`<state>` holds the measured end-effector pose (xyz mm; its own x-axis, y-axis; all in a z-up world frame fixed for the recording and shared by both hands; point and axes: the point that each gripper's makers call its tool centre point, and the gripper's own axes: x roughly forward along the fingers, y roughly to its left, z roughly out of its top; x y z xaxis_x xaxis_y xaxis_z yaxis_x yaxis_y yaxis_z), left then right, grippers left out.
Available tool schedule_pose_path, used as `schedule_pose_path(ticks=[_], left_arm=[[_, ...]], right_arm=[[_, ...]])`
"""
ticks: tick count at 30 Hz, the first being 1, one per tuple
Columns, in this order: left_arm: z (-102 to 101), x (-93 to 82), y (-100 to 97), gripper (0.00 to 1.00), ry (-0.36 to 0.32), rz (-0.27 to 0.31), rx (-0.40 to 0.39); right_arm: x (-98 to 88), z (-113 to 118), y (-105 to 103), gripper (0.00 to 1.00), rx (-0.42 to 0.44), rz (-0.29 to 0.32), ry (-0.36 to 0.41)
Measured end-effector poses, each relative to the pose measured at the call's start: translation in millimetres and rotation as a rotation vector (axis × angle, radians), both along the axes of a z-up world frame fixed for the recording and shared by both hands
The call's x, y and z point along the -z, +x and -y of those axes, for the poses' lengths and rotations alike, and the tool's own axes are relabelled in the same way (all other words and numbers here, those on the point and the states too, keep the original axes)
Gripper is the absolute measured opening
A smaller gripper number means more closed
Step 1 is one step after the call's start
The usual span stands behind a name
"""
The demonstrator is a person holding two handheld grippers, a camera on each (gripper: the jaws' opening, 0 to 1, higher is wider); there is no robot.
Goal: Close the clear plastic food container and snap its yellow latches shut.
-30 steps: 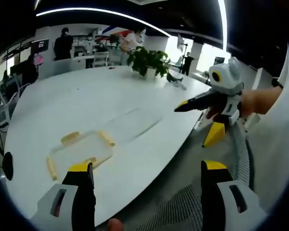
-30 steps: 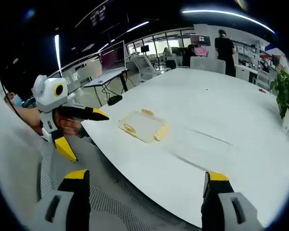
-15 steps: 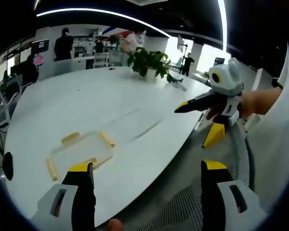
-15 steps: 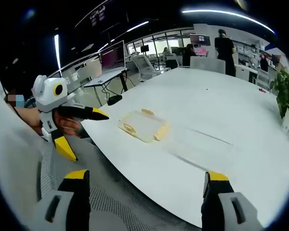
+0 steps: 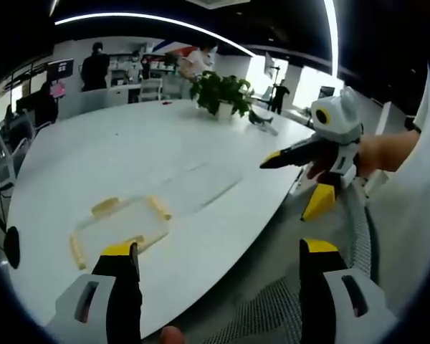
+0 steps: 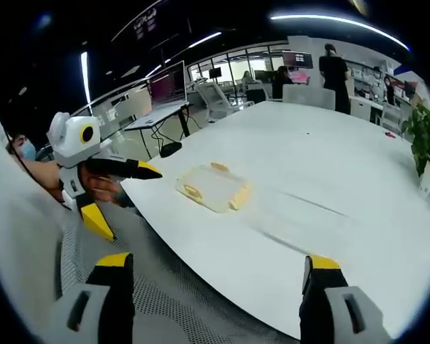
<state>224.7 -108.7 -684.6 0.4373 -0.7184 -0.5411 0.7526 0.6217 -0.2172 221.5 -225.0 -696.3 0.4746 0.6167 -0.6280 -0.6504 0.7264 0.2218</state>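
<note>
Whether the clear container [image 5: 120,223] is lidded or its yellow latches [image 6: 193,191] snapped is too faint to tell; it lies on the white table [image 6: 330,172], well apart from the left gripper [image 5: 218,252] and right gripper [image 6: 213,266], both wide open, empty

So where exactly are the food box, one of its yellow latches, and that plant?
food box [image 6: 211,186], right gripper view, middle of the clear lid
yellow latch [image 5: 158,207], left gripper view, middle of the latch
plant [image 5: 218,89], left gripper view, the leaves
</note>
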Motion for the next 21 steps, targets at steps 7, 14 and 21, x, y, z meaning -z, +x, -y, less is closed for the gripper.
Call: schedule_pose_path(ticks=[7, 14, 21], left_arm=[[-0.3, -0.5, 0.4, 0.92, 0.002, 0.004, -0.003], [-0.3, -0.2, 0.4, 0.92, 0.003, 0.004, -0.004], [-1.3, -3.1, 1.9, 0.92, -0.012, -0.001, -0.013]], right_arm=[[-1.3, -0.6, 0.4, 0.99, -0.001, 0.004, 0.003], [-3.3, 0.0, 1.0, 0.99, 0.007, 0.010, 0.010], [-5.4, 0.6, 2.0, 0.99, 0.006, 0.008, 0.020]])
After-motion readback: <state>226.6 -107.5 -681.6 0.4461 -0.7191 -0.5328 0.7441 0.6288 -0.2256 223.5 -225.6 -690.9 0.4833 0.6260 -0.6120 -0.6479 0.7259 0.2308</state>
